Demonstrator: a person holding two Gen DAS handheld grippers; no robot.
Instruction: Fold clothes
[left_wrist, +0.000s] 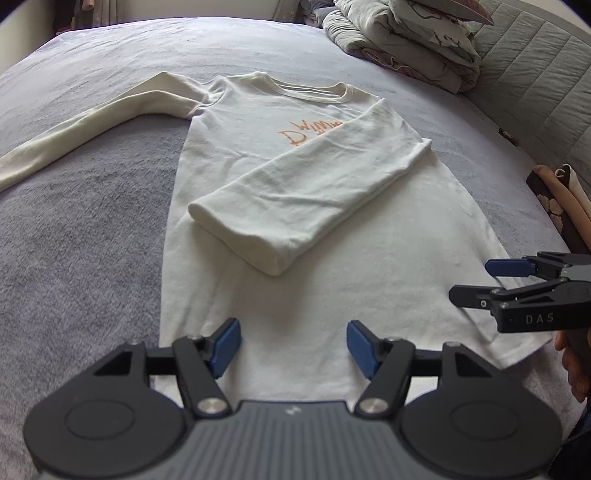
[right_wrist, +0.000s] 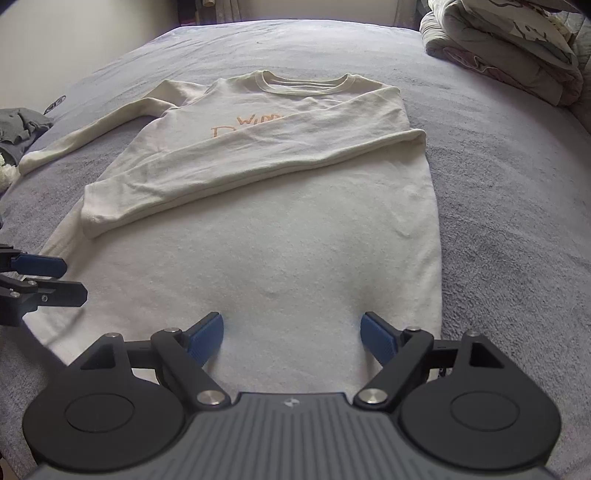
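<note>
left wrist: cream shirt (left_wrist: 314, 258) lies flat under open left gripper (left_wrist: 293, 349).

a: grey fleece bed cover (left_wrist: 92, 229) fills most of the frame. folded quilt pile (left_wrist: 402, 40) upper right.

b: noted. quilted headboard (left_wrist: 535, 85) far right; crumpled grey garment (right_wrist: 22, 129) at left edge, right wrist view.
</note>
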